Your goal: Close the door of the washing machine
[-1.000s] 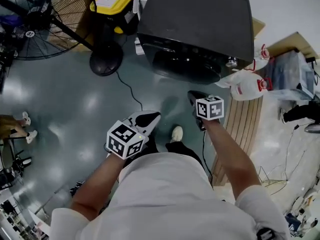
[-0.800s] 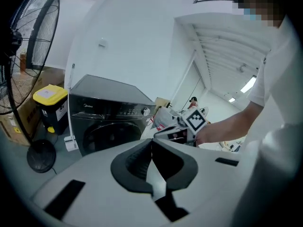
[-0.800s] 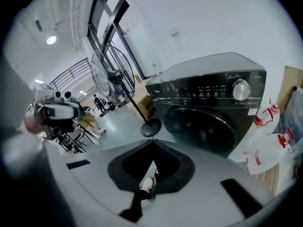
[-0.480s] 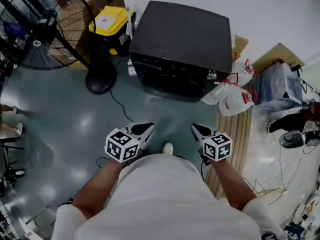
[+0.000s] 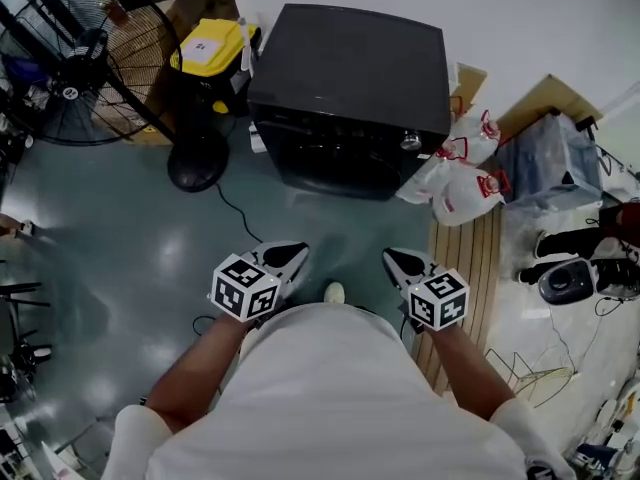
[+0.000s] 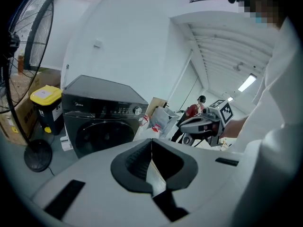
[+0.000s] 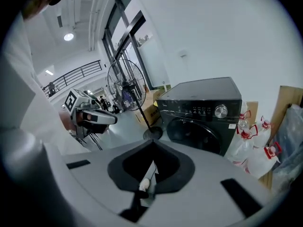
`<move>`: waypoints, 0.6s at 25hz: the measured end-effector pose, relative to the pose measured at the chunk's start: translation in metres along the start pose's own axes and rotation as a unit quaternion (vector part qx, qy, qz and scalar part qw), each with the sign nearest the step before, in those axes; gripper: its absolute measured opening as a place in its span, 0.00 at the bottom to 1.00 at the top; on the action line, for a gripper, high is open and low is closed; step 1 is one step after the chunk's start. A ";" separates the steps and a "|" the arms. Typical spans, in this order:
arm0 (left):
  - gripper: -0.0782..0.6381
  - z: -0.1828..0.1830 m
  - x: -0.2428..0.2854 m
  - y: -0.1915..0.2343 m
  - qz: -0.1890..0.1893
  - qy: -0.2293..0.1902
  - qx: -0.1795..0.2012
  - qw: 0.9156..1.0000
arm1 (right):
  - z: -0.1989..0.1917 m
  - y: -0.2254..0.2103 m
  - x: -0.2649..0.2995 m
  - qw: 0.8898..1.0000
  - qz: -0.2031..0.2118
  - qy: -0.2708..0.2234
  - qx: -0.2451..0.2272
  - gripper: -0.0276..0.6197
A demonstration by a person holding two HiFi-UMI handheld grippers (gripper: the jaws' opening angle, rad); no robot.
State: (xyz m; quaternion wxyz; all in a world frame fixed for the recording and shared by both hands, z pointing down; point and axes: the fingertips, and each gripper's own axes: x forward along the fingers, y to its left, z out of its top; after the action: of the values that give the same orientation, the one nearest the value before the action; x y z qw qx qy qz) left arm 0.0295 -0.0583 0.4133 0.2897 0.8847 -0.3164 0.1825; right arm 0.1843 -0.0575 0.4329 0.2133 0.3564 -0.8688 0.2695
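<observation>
The dark washing machine (image 5: 345,88) stands against the white wall, and its round door (image 5: 335,168) lies flat against the front, closed. Both grippers hang well short of it, close to the person's body. My left gripper (image 5: 285,256) is shut with nothing in it, its pads meeting in the left gripper view (image 6: 151,145). My right gripper (image 5: 400,261) is shut and empty too (image 7: 152,161). Both gripper views look at the machine (image 6: 102,112) (image 7: 203,110) from a distance, with bare floor between.
A big floor fan (image 5: 70,78) and a yellow-lidded bin (image 5: 207,48) stand left of the machine. White plastic bags (image 5: 455,183) and a slatted wooden board (image 5: 470,258) lie to its right. A black cable (image 5: 235,208) runs across the grey floor.
The right gripper has drawn back from near the machine's front to beside the body and risen. The person has stepped back, so the machine sits farther off. The left gripper shifted slightly.
</observation>
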 end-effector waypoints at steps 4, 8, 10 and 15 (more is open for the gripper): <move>0.13 -0.001 0.000 -0.004 0.003 -0.001 0.001 1.000 | -0.001 0.001 -0.002 1.000 0.005 -0.004 -0.003 0.05; 0.13 -0.006 -0.001 -0.002 0.011 0.002 -0.003 1.000 | 0.001 0.003 -0.001 1.000 0.012 -0.006 -0.013 0.05; 0.13 -0.007 -0.001 -0.001 0.015 0.002 -0.005 1.000 | 0.001 0.003 -0.001 1.000 0.014 -0.007 -0.013 0.05; 0.13 -0.008 -0.002 -0.003 0.020 0.002 -0.006 1.000 | 0.001 0.007 -0.002 1.000 0.020 -0.007 -0.022 0.05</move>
State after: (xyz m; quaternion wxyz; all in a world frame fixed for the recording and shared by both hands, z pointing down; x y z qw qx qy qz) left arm 0.0289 -0.0506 0.4171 0.2916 0.8760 -0.3350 0.1880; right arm 0.1801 -0.0533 0.4289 0.2093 0.3361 -0.8829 0.2524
